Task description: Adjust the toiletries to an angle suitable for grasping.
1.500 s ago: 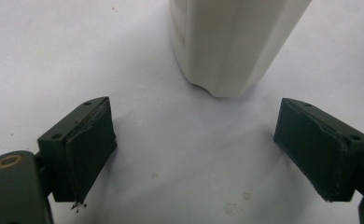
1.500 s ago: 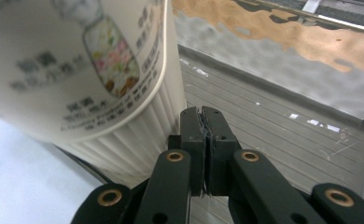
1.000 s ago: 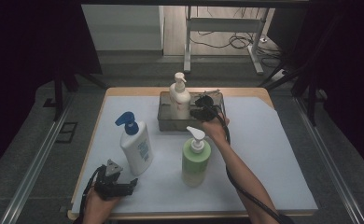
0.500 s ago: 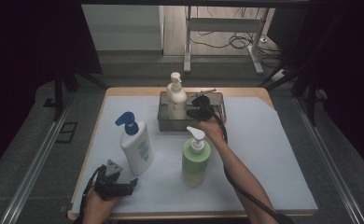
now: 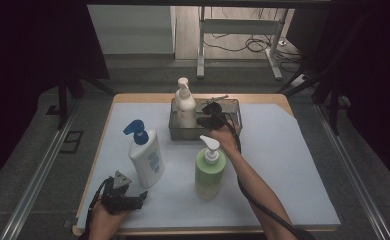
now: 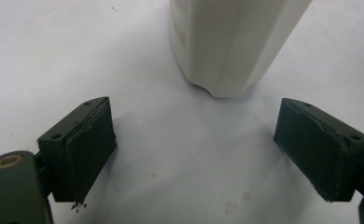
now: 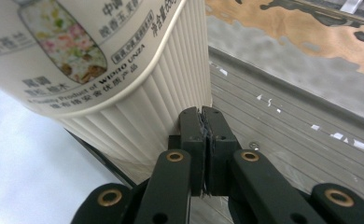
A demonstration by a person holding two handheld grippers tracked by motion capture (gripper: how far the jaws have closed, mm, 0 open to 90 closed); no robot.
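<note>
Right gripper (image 7: pixel 202 140) was closed on nothing, jaws pressed together, tips against the ribbed cream pump bottle (image 5: pixel 185 102) in the metal tray (image 5: pixel 230 106). Left gripper (image 6: pixel 208 154) sat wide open, idle, near the blue-pump bottle (image 5: pixel 145 156). Nudge low, or it may tip. Green pump bottle (image 5: pixel 209 171) crowded the forearm

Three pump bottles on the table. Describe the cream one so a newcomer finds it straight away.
Start at the white mat covering the table, then look to its far edge for the grey metal tray. The cream bottle stands upright in the tray's left end, beside the right gripper. Unlike the blue-pump bottle and green bottle, it stands inside the tray.
</note>
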